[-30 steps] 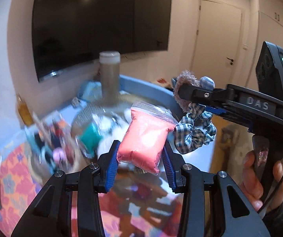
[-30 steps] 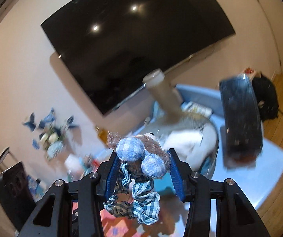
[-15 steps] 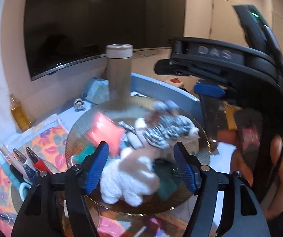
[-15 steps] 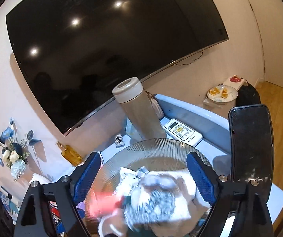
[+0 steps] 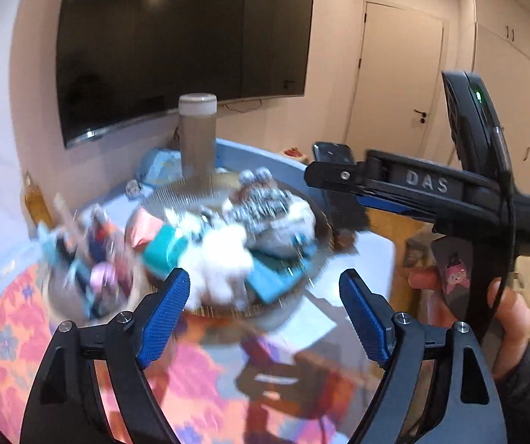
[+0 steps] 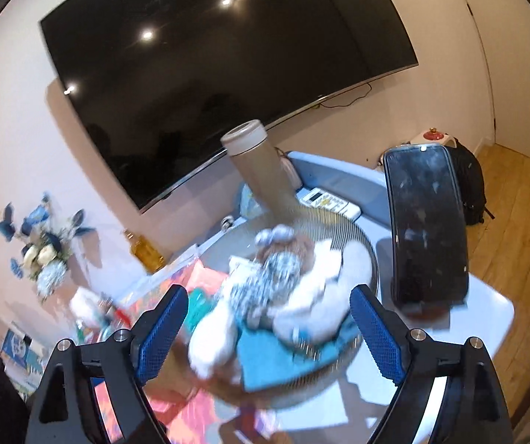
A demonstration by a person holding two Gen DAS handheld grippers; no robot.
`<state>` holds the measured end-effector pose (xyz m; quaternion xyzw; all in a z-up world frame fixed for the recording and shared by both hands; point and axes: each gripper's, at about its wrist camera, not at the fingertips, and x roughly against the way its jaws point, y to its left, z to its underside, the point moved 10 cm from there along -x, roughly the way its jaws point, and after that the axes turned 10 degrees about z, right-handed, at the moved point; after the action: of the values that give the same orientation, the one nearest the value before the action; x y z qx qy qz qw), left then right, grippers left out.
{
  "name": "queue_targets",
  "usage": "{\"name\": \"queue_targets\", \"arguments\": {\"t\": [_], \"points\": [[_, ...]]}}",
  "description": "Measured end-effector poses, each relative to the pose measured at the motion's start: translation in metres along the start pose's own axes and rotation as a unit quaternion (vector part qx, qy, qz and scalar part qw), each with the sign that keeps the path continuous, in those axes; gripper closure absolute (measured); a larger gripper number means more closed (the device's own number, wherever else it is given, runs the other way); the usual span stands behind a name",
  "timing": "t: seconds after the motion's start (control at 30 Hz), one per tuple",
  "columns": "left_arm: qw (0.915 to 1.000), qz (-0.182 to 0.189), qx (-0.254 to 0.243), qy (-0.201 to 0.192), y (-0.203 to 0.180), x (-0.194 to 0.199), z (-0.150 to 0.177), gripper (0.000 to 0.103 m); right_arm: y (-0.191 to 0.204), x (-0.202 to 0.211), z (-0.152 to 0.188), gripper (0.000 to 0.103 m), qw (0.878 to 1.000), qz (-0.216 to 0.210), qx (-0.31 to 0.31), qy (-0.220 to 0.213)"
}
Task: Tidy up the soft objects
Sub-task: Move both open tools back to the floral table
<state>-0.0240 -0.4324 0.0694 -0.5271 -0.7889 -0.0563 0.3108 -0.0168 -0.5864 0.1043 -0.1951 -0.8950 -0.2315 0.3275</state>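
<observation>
Left gripper (image 5: 265, 309) and right gripper (image 6: 268, 327): jaws just opening, now standing wide and empty. Soft objects (image 5: 235, 236) now resting heaped directly ahead in ribbed glass bowl (image 6: 338, 222), checked scrunchie (image 6: 276, 277) lying uppermost, keeping items gathered together.

A dark television (image 6: 228, 74) hangs behind a tall flask (image 5: 197, 135) and a remote (image 6: 329, 201).

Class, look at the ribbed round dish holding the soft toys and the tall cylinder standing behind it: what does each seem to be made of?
Ribbed dish: probably clear glass, possibly plastic; fine radial ridges glint and the table shows through its rim.
Tall cylinder: looks like a flask with a matte brownish body, maybe coated metal, and a paler cap, likely plastic. Motion blur leaves both uncertain.
</observation>
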Motion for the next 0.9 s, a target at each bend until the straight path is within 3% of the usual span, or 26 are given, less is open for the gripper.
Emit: {"name": "queue_targets", "arguments": {"t": [0.13, 0.3, 0.4, 0.53, 0.63, 0.83, 0.9], "points": [[0.9999, -0.010, 0.002, 0.012, 0.002, 0.030, 0.033, 0.019, 0.007, 0.018, 0.034, 0.009, 1.000, -0.010, 0.016, 0.005], [0.9987, -0.050, 0.004, 0.013, 0.022, 0.081, 0.067, 0.019, 0.047, 0.030, 0.079, 0.009, 0.995, -0.074, 0.065, 0.030], [0.9961, -0.085, 0.023, 0.006, 0.049, 0.122, 0.086, 0.015, 0.089, 0.037, 0.101, 0.009, 0.985, -0.122, 0.111, 0.041], [0.9872, -0.143, 0.071, -0.007, 0.103, 0.178, 0.110, 0.014, 0.149, 0.037, 0.136, 0.000, 0.968, -0.176, 0.164, 0.073], [0.9798, -0.167, 0.109, -0.010, 0.135, 0.208, 0.129, 0.014, 0.191, 0.024, 0.176, 0.000, 0.954, -0.182, 0.211, 0.109], [0.9601, -0.221, 0.170, -0.009, 0.198, 0.255, 0.155, 0.013, 0.259, 0.007, 0.231, 0.000, 0.929, -0.156, 0.315, 0.119], [0.9502, -0.252, 0.184, -0.008, 0.221, 0.268, 0.163, 0.002, 0.278, -0.005, 0.238, 0.000, 0.924, -0.142, 0.332, 0.129]]}}
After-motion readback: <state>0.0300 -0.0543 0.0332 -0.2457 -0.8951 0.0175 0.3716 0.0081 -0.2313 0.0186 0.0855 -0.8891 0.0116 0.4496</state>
